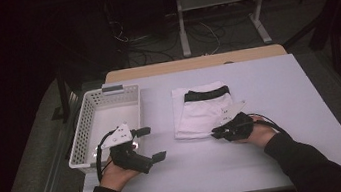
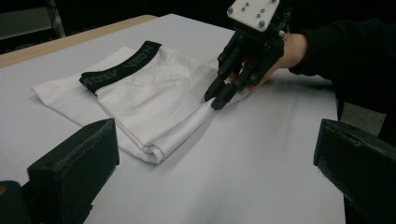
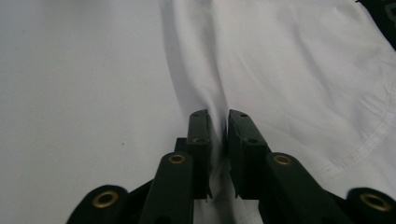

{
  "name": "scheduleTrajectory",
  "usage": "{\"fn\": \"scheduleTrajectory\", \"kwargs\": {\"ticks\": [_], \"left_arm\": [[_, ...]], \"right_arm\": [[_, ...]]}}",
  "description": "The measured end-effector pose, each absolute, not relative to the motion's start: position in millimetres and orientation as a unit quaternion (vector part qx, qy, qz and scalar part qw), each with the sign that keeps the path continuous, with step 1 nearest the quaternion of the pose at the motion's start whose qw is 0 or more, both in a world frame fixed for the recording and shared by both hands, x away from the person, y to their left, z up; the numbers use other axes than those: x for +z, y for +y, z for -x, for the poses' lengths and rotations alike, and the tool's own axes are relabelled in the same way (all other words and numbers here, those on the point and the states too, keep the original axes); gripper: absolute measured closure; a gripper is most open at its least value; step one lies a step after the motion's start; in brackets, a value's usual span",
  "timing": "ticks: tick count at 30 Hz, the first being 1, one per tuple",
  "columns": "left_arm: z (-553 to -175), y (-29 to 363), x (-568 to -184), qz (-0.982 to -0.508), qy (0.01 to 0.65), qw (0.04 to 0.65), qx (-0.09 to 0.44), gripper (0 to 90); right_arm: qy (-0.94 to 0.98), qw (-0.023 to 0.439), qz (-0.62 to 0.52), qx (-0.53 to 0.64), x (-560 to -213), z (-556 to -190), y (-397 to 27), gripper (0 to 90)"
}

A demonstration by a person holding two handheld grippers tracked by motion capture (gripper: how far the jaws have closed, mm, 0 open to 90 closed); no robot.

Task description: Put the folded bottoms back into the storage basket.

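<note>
Two jaws of the right gripper (image 1: 220, 132) pinched the folded white shorts (image 1: 201, 114) at their five-o'clock corner; left gripper (image 1: 151, 143) gaped wide, farther off.

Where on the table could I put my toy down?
Bare table lies right of the folded white shorts, and along the near edge between both hands. It is crowded by the white basket, where the left hand-held gripper hovers, and where the right hand-held gripper pinches the shorts.
</note>
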State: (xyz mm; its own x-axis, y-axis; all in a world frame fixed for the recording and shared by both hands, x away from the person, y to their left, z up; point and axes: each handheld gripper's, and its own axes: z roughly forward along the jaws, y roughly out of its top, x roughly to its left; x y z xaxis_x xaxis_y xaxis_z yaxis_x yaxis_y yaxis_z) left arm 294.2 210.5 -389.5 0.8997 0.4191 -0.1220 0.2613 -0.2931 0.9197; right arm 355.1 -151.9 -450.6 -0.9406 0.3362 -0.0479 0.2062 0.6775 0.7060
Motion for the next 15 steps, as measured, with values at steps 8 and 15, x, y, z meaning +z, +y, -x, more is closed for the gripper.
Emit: {"fn": "scheduleTrajectory", "kwargs": {"ticks": [8,15], "left_arm": [[-294.2,210.8,-389.5,-0.801,0.213,0.556,0.071,0.0],[-294.2,211.0,-389.4,-0.800,0.213,0.556,0.071,0.0]], "right_arm": [[0.909,0.067,-0.161,0.378,-449.7,-360.0,-153.6,84.3],[0.902,0.053,-0.176,0.390,-446.1,-362.1,-156.8,84.4]]}}
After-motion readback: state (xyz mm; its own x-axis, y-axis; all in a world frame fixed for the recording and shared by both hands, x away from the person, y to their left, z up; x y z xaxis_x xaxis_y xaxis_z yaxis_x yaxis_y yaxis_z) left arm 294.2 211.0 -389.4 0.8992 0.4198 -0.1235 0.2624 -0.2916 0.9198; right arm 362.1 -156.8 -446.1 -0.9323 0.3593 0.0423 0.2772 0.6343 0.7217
